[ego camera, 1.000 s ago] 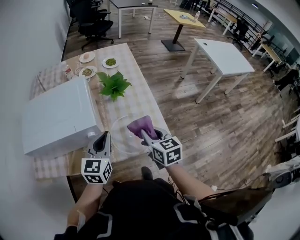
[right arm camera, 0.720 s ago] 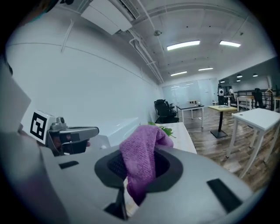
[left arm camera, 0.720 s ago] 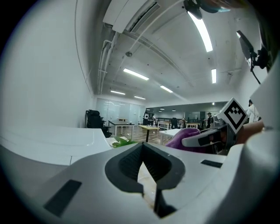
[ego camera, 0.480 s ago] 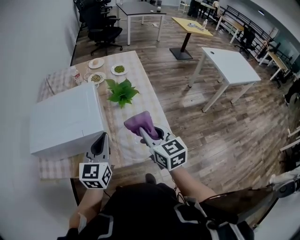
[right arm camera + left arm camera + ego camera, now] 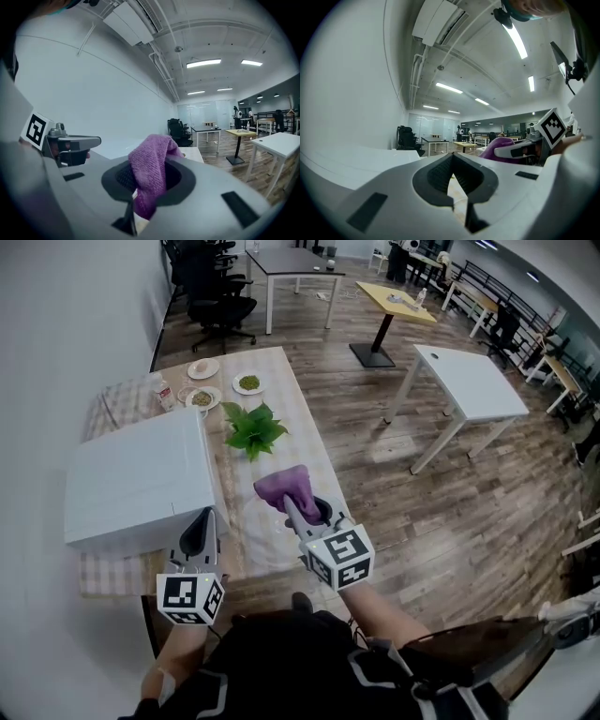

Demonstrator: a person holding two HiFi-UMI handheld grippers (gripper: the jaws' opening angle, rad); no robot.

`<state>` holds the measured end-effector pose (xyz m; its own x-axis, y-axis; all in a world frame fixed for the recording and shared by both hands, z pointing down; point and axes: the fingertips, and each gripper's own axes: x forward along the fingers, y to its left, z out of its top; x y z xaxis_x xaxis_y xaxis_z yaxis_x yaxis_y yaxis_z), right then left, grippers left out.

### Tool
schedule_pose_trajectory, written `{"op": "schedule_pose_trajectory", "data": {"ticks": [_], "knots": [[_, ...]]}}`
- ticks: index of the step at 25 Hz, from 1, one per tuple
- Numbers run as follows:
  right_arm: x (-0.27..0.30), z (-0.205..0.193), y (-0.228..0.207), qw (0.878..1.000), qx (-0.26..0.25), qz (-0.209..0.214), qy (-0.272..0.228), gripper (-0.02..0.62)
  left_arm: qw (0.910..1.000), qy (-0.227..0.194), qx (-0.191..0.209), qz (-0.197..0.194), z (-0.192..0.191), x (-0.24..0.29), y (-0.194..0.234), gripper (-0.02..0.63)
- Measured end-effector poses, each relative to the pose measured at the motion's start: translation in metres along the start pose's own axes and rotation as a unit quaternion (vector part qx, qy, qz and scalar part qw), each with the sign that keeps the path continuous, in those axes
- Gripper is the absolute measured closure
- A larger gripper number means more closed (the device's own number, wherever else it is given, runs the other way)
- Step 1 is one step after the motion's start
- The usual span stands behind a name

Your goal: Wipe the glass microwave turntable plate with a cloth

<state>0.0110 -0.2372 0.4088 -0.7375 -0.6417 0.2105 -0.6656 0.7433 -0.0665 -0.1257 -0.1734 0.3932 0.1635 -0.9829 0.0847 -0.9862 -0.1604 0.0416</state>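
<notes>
While the right gripper (image 5: 292,512) pinches the cloth (image 5: 284,486), the left gripper (image 5: 206,519) is pressed together, empty. Wiping looks about to start: the cloth needs lowering onto the plate.

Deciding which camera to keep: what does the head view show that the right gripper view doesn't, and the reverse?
Head view only: the potted plant and the food dishes. Right gripper view only: ceiling lights, and, close up, the jaws of the right gripper shut on the purple cloth. Both: the purple cloth and the left gripper.
</notes>
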Motion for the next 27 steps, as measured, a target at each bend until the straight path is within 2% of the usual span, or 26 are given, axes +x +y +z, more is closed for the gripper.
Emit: {"op": "schedule_pose_trajectory", "data": {"ticks": [11, 21, 27], "knots": [[0.015, 0.006, 0.007, 1.0, 0.021, 0.019, -0.002, 0.531, 0.9996, -0.001, -0.009, 0.025, 0.012, -0.002, 0.019, 0.6], [0.015, 0.01, 0.02, 0.999, 0.026, 0.036, -0.003, 0.531, 0.9999, -0.008, 0.005, 0.007, 0.02, -0.008, 0.012, 0.6], [0.015, 0.009, 0.022, 0.999, 0.031, 0.034, 0.001, 0.531, 0.9999, 0.006, 0.002, 0.01, 0.011, -0.015, 0.014, 0.6]]}}
